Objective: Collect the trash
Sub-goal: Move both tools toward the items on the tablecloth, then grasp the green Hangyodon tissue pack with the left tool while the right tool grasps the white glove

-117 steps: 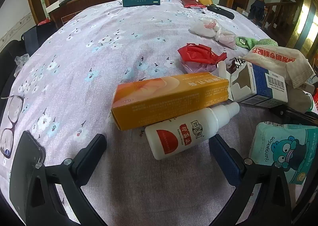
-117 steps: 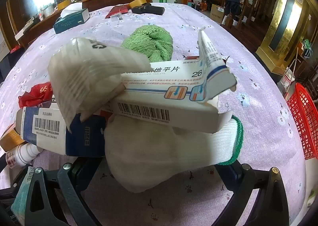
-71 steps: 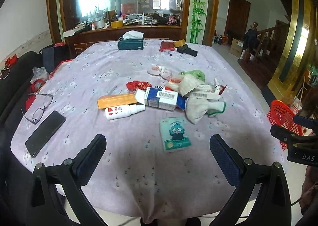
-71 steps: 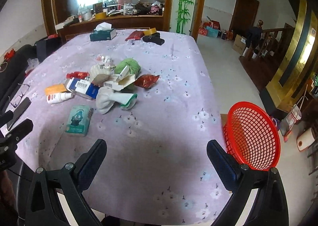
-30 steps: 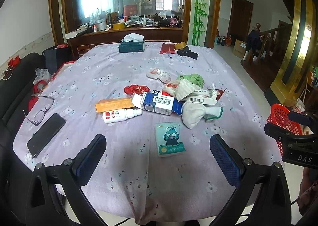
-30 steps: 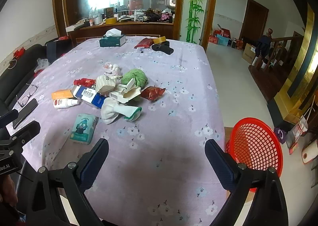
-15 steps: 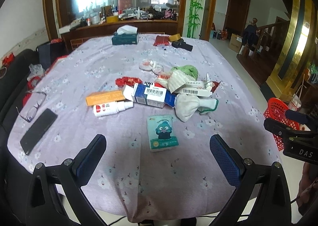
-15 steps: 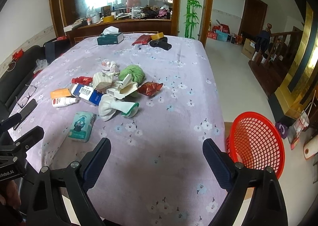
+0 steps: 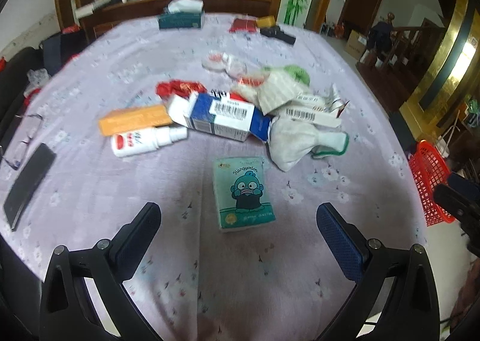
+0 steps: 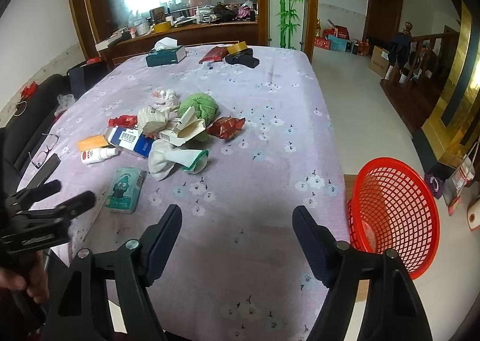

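A teal tissue pack (image 9: pixel 244 191) with a cartoon face lies flat on the lilac tablecloth (image 9: pixel 228 281), just ahead of my left gripper (image 9: pixel 237 211), which is open and empty above it. Behind the pack is a pile: an orange box (image 9: pixel 135 122), a white spray bottle (image 9: pixel 144 140), a blue-and-white box (image 9: pixel 228 117), a white glove (image 9: pixel 297 143), a red wrapper (image 9: pixel 180 87). My right gripper (image 10: pixel 237 210) hovers over bare cloth near the table's front edge, its jaws closing with nothing between them. A red mesh basket (image 10: pixel 393 212) stands on the floor to the right of the table.
A black phone (image 9: pixel 30 182) and glasses (image 9: pixel 21 143) lie at the table's left edge. A teal tissue box (image 10: pixel 165 55), a tape roll (image 10: pixel 237 47) and a black item (image 10: pixel 243 60) sit at the far end. A green cloth (image 10: pixel 199 107) tops the pile.
The left gripper has dropped and moved forward, so the tissue pack and pile look larger and nearer. The right gripper's fingers have drawn closer together; its view has barely shifted.
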Tool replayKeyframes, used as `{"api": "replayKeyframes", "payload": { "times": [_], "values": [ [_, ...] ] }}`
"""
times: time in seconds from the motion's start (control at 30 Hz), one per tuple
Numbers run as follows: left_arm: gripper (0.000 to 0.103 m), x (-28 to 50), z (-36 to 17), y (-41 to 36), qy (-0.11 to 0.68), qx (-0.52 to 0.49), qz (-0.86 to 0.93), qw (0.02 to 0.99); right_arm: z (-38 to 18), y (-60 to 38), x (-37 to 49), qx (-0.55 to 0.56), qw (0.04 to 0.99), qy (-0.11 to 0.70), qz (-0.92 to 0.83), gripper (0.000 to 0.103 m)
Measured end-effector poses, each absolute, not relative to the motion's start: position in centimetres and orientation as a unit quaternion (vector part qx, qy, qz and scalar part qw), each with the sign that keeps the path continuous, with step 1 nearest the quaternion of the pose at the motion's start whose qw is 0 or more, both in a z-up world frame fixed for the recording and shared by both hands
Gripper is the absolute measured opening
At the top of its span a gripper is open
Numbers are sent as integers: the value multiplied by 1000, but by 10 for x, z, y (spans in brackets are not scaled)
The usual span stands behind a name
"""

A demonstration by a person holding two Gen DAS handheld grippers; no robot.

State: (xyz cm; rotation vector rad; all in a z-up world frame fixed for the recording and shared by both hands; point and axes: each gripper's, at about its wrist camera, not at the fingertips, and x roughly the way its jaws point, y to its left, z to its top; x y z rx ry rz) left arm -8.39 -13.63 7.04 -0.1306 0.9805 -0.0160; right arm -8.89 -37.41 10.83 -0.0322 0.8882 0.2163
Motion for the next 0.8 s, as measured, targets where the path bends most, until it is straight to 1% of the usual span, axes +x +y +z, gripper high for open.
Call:
{"api": "replayKeyframes", "payload": {
  "times": [0.03,0.17,0.23,0.37,0.4,0.43,0.47,0.57,0.63,0.8],
  "values": [
    [99,-78,66,-137,476,-65,-7,877,108,-374,-88,-14,897,430,105,79],
    [93,-56,47,-141,500,-61,-19,864,107,-374,-84,-12,896,430,105,79],
    [82,-47,38,-145,511,-52,-19,858,107,-373,-81,-9,896,431,106,79],
    [74,-36,27,-147,522,-45,-24,852,108,-369,-71,-3,894,433,119,79],
    [66,-34,24,-147,524,-44,-26,850,108,-368,-68,1,893,433,123,79],
    [55,-32,22,-147,528,-43,-28,847,108,-367,-65,7,892,435,127,79],
    [50,-30,19,-146,532,-41,-29,845,107,-366,-61,13,890,437,131,79],
    [47,-30,18,-143,527,-34,-37,849,103,-360,-48,24,883,447,144,79],
    [41,-32,19,-138,523,-39,-43,850,98,-355,-39,35,875,458,155,79],
    [40,-43,28,-123,512,-48,-60,856,79,-330,-18,45,852,490,178,79]
  ]
}}
